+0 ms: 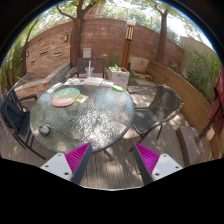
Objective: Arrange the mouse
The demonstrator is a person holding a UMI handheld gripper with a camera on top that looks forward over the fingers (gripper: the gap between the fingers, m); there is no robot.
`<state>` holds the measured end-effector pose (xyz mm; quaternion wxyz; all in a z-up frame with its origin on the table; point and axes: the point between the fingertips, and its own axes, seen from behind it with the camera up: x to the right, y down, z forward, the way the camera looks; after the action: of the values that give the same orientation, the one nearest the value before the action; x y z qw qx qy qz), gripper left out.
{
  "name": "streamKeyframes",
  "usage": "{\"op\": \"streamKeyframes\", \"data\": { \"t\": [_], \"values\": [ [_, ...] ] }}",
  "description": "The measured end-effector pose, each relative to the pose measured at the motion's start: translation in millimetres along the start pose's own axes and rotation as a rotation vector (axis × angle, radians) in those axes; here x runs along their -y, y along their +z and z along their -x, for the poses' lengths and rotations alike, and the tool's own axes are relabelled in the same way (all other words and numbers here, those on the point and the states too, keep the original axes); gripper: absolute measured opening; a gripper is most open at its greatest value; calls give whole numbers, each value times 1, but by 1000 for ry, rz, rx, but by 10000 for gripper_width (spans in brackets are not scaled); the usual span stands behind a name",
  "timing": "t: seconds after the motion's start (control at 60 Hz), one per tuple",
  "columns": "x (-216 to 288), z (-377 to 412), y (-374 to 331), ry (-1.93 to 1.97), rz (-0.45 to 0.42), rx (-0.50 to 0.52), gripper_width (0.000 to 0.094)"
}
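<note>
The gripper [111, 160] hangs above a grey wooden deck [112, 170], its 2 magenta-padded fingers [75, 158] spread apart with nothing between them. Beyond them stands a round glass-topped patio table [95, 118]. A flat round green-and-tan mat [65, 98] lies near the table's far left edge. A dark metal chair [162, 108] stands just beside the table's right edge. A brick wall [95, 40] rises behind.

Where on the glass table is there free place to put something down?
The table is bare through its middle and near side, toward the open gripper. It is crowded at the far left, where the plates lie, with a green item at the far right rim. Chairs close the sides.
</note>
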<state>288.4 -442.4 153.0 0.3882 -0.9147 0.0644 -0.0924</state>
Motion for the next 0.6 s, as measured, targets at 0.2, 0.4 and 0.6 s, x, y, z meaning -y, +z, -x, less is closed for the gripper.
{"op": "streamKeyframes", "data": {
  "t": [0.2,0.4,0.6],
  "values": [
    [-21,35,3,-34,62,53,854],
    [-36,132,28,-82,82,166,857],
    [-8,221,80,-122,39,219,862]
  ]
}}
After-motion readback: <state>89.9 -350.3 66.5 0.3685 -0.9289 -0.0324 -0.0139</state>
